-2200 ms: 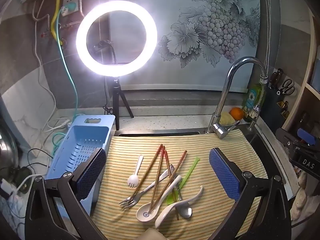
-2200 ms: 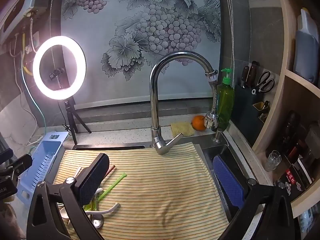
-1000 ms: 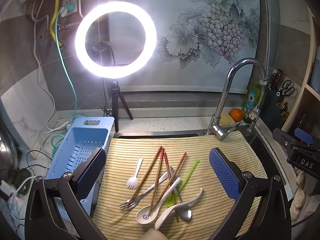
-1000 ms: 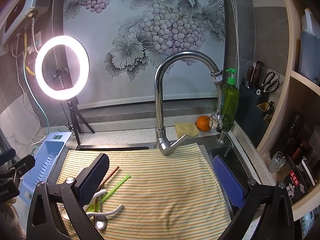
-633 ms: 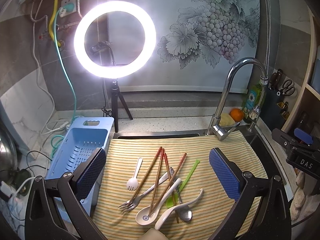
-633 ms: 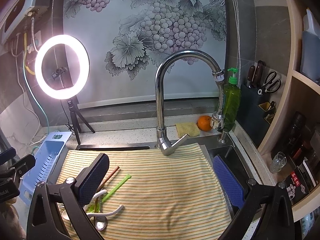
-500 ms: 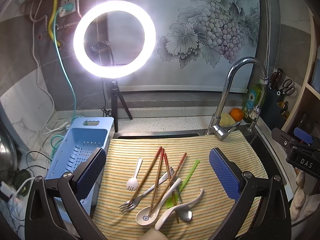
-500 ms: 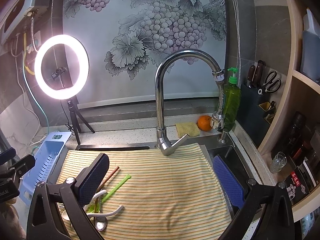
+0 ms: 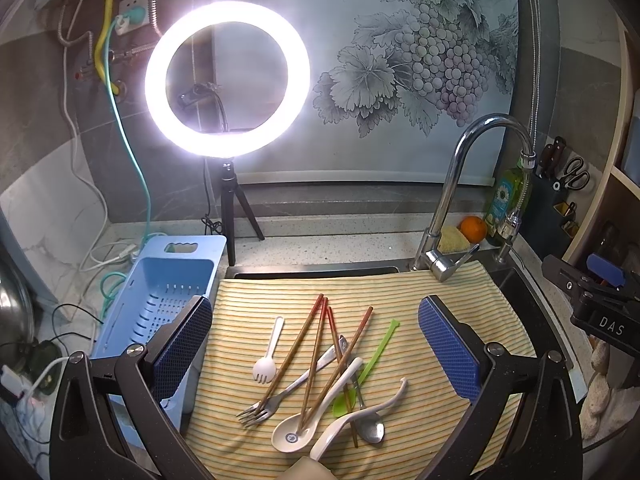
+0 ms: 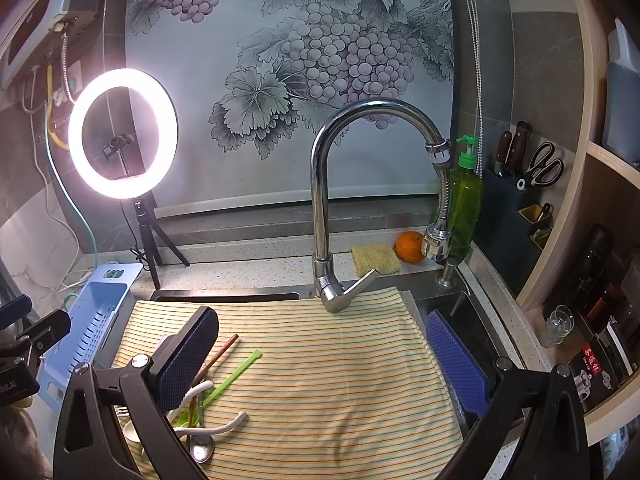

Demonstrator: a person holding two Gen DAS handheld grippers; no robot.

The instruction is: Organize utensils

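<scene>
A heap of utensils lies on a striped cloth (image 9: 400, 292): several brown chopsticks (image 9: 316, 344), a metal fork (image 9: 280, 394), a small white plastic fork (image 9: 269, 354), two white ceramic spoons (image 9: 312, 416), a metal spoon (image 9: 370, 426) and a green plastic spoon (image 9: 370, 362). My left gripper (image 9: 314, 350) is open and empty, held above the heap. My right gripper (image 10: 322, 362) is open and empty over the bare cloth (image 10: 340, 360), right of the heap; the green spoon (image 10: 232, 376) shows at its lower left.
A blue perforated drain basket (image 9: 160, 300) stands left of the cloth. A chrome faucet (image 10: 332, 208) rises behind it, with a sponge (image 10: 376, 258), an orange (image 10: 410, 246) and a green soap bottle (image 10: 464, 200). A ring light (image 9: 226, 80) stands at the back left. Shelves are at right.
Both grippers have stayed open and drifted only slightly. The utensils have not moved.
</scene>
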